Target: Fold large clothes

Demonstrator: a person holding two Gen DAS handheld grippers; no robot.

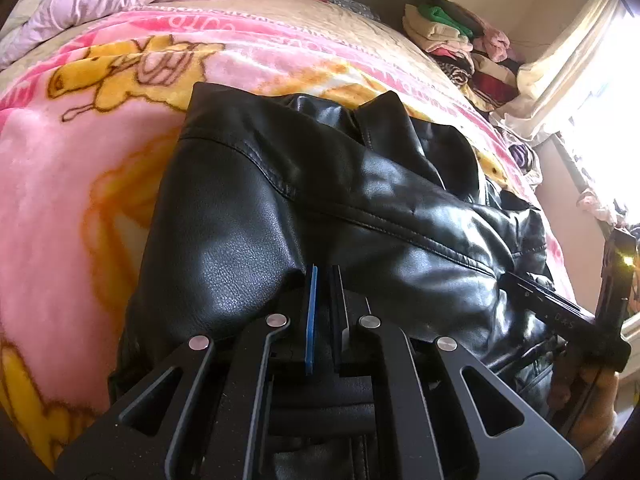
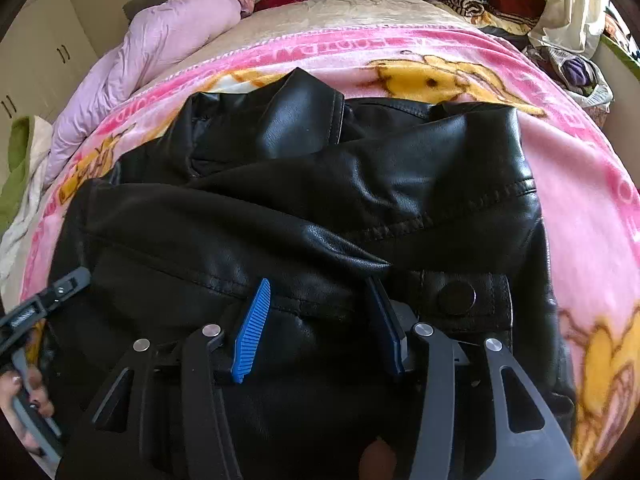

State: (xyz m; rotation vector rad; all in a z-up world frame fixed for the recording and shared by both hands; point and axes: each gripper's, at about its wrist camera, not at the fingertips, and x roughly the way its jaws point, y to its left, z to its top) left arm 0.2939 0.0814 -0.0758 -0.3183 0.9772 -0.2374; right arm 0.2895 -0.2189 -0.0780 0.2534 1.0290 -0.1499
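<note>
A black leather jacket lies bunched on a pink cartoon blanket on the bed, collar at the far side. At the bottom of the left wrist view, my left gripper is shut. The leather puckers into a crease right at its tips. In the right wrist view the jacket fills the middle, with a snap tab at its near right. My right gripper stands open low over the near hem, blue pads apart. A leather fold lies across its tips without being pinched. The left gripper shows at the jacket's left edge.
A pile of folded clothes sits at the bed's far right corner, near a bright window with a pale curtain. A lilac quilt is heaped at the far left. Wardrobe doors stand beyond it. A person's hand shows at lower left.
</note>
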